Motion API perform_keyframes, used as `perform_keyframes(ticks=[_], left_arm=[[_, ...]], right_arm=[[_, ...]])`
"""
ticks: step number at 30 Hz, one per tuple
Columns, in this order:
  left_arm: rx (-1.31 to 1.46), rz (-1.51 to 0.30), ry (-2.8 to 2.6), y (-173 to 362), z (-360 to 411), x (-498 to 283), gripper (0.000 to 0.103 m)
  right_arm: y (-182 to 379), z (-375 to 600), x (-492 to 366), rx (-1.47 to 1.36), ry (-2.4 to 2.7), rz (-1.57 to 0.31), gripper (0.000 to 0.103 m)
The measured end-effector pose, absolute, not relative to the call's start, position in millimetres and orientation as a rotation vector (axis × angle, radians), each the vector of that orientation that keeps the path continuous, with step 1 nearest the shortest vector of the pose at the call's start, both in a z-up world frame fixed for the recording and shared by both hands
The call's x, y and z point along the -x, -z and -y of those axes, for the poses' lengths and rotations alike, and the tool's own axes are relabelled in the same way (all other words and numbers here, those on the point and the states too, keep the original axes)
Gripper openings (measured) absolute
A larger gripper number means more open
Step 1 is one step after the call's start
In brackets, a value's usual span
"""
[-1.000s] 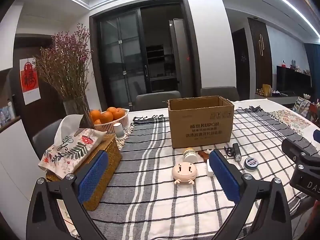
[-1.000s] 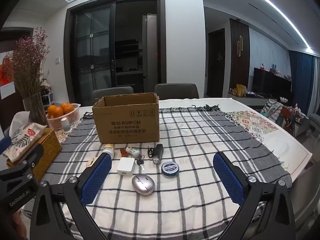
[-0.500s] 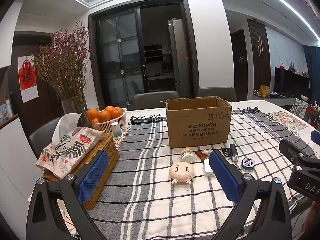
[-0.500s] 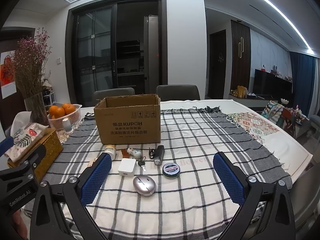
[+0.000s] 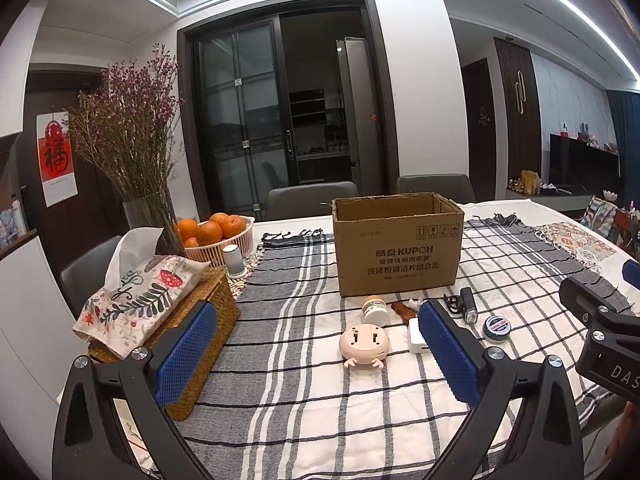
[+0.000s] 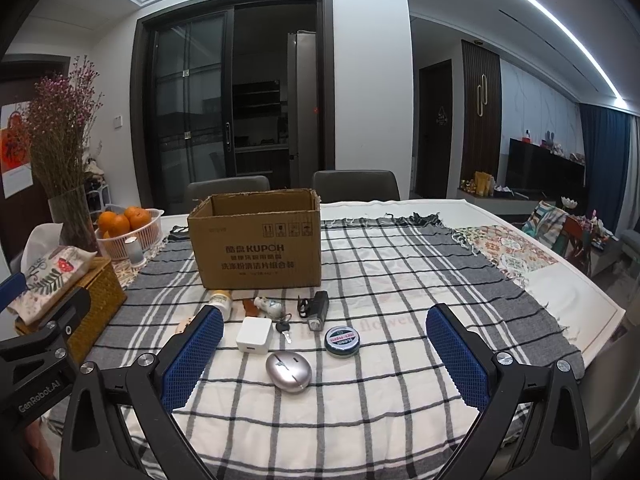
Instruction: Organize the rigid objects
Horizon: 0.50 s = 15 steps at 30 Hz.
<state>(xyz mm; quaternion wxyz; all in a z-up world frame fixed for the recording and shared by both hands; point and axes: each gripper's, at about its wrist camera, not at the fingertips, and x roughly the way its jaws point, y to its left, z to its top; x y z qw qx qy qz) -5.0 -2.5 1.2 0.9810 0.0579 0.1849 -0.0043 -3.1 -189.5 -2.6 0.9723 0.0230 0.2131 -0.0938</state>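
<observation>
Surface: we saw a checked cloth (image 6: 400, 280) over the table, dining room | box (image 6: 260, 246) upright, open top, ahead of both jaws | flashlight (image 6: 319, 308) long axis pointing toward us | charger (image 5: 416, 336) half hidden behind the left gripper (image 5: 316, 354) | right gripper (image 6: 324, 356): jaws wide apart, empty, like the left's.

Matt corrugated cardboard box (image 6: 258, 240), woven checked cloth (image 6: 400, 280), glossy silver mouse (image 6: 289, 366), wicker basket (image 5: 200, 320).

On the counter (image 6: 560, 300), small items lie before the cardboard box (image 6: 260, 244); the fruit basket (image 6: 132, 236) stands to its left.
</observation>
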Motion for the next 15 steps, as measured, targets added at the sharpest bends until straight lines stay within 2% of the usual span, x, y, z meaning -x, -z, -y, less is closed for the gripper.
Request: perform_keyframes(ticks=[15], left_arm=[[-0.119,-0.37,0.01,-1.4,1.8,5.1,0.103]], right_arm=[[2.3,189.7,3.4,-0.048,0.189,-0.43,0.103]])
